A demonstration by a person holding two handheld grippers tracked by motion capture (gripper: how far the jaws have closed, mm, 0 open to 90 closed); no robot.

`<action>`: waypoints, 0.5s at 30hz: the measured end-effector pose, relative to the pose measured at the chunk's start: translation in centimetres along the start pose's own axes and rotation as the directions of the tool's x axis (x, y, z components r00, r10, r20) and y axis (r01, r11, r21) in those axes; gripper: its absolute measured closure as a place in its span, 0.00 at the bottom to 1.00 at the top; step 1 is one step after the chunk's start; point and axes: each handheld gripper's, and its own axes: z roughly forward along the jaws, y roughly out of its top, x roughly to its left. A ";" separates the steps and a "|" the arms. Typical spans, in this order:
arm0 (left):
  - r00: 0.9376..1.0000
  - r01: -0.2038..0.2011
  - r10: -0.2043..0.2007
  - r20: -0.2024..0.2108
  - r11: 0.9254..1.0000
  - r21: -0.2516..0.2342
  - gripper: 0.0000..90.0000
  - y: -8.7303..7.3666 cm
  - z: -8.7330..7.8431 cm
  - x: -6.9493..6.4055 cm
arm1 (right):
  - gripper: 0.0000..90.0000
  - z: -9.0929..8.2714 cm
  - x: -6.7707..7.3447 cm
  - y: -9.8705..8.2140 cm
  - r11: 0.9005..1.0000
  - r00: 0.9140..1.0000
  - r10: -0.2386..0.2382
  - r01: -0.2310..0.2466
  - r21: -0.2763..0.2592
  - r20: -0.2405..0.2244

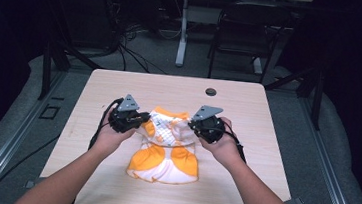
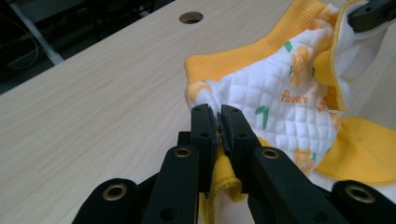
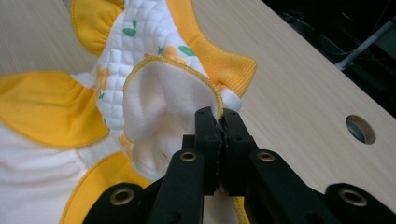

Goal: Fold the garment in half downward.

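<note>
Forearms in from the near edge: we've got the left tool (image 1: 128,117) and right tool (image 1: 207,125) each clenched on a side of the small garment (image 1: 167,146), prob. to spread or fold it. It sits mid-table (image 1: 120,83), upper part lifted, lower part resting flat. Quilted white w/ orange trim, ribbed band, small fruit-and-leaf print.

One printed orange word, seemingly "flower", can be made out on the quilted white panel of the baby garment (image 2: 280,93), just below its yellow ribbed band.
</note>
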 end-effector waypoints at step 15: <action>0.999 0.020 -0.022 0.043 0.998 0.057 0.94 -4.1 0.8 -1.3 | 0.96 1.5 2.9 -3.2 0.997 0.998 0.004 0.000 0.077 -0.055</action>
